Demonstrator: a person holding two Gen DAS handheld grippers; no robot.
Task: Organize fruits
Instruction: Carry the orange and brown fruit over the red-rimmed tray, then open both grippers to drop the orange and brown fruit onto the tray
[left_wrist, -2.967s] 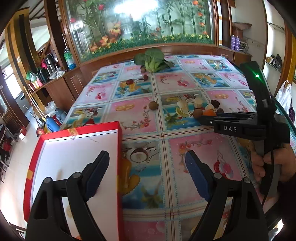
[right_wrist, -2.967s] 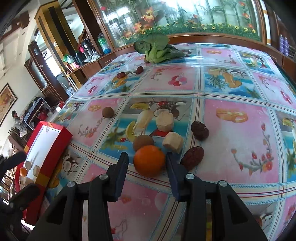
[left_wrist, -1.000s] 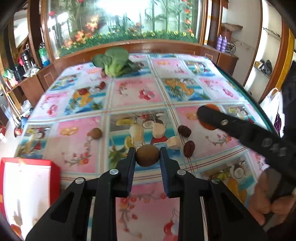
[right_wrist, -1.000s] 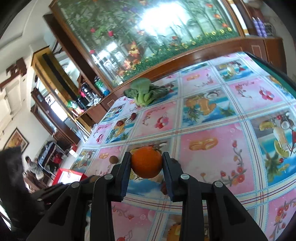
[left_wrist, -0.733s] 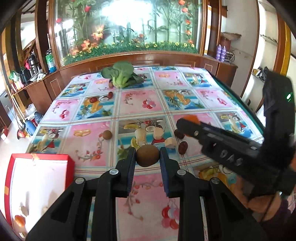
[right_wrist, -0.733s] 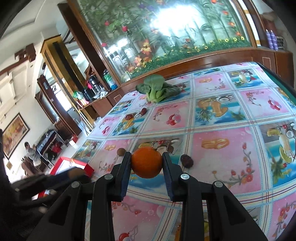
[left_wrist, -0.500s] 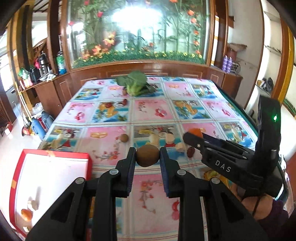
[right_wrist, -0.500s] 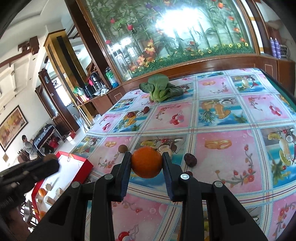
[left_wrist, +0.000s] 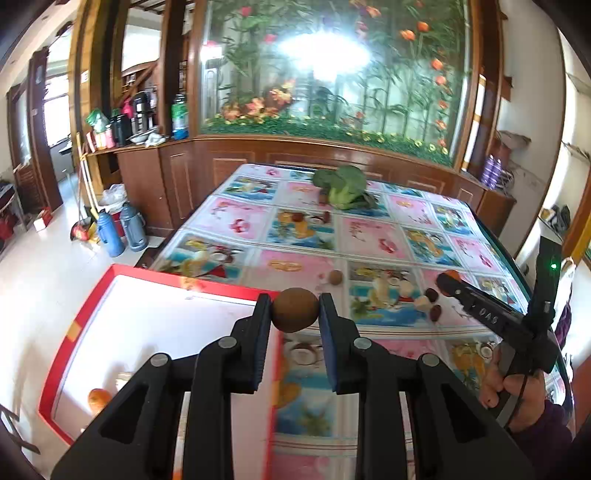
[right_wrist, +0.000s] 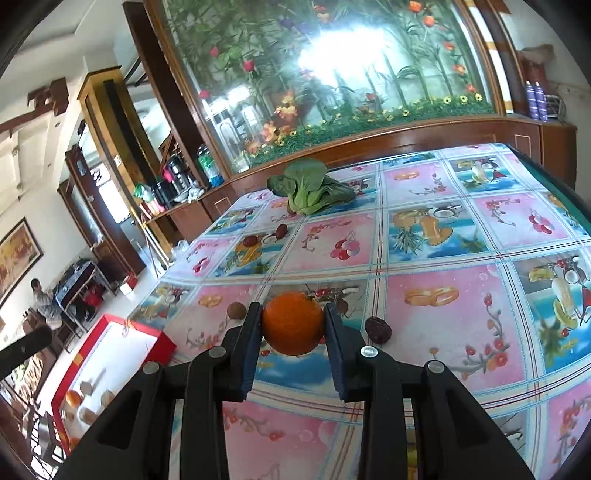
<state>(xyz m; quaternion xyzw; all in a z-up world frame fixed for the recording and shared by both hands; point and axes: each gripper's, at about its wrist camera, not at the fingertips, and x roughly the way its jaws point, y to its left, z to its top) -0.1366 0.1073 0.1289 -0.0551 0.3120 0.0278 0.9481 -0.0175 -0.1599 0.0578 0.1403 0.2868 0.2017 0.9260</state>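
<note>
Fruit-print cloth covers the surface (left_wrist: 373, 240), where the left tool (left_wrist: 295, 317) clamps a kiwi (left_wrist: 294, 309) above the red box's (left_wrist: 110, 280) edge and the right tool (right_wrist: 293, 325) grips an orange (right_wrist: 293, 323) aloft.

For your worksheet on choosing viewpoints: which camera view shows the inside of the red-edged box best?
The left wrist view: the red-edged box lies close, its white floor open. The right wrist view shows the box small and far off to the left.

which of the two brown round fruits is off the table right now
The larger brown fruit, clamped in the left gripper over the red box. The smaller one lies free on the tablecloth.
</note>
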